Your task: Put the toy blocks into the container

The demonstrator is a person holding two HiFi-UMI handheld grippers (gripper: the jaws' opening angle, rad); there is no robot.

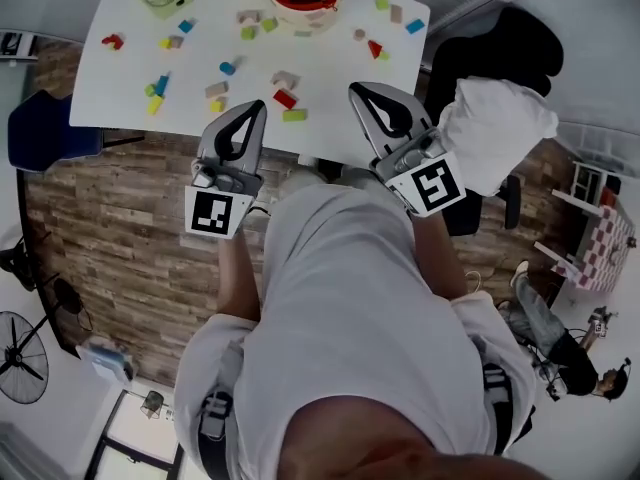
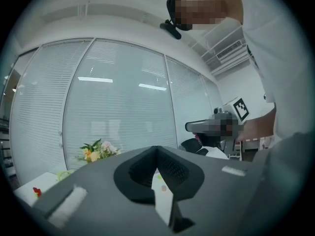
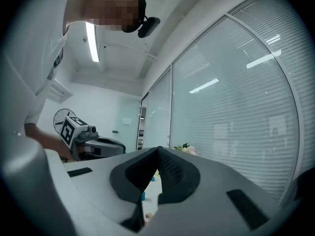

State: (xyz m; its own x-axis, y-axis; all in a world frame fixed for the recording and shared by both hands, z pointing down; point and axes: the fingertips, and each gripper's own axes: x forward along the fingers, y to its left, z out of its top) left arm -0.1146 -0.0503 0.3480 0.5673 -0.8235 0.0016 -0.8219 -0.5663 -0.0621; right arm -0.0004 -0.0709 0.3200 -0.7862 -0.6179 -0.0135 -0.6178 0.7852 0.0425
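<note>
Head view alone shows me toy blocks (image 1: 285, 99), red container (image 1: 300, 10) on table (image 1: 120, 78); left gripper (image 1: 257, 108), right gripper (image 1: 356, 91) each pressed together, empty.

White counter (image 1: 120, 78) seen from above, with toy blocks (image 1: 285, 99) scattered across it. A red container (image 1: 300, 12) at its far edge holds several blocks. The left hand-held gripper (image 1: 258, 110) and right hand-held gripper (image 1: 356, 92), jaws together and empty, appear over the near edge. Wood-plank floor (image 1: 110, 238) lies beneath.
</note>
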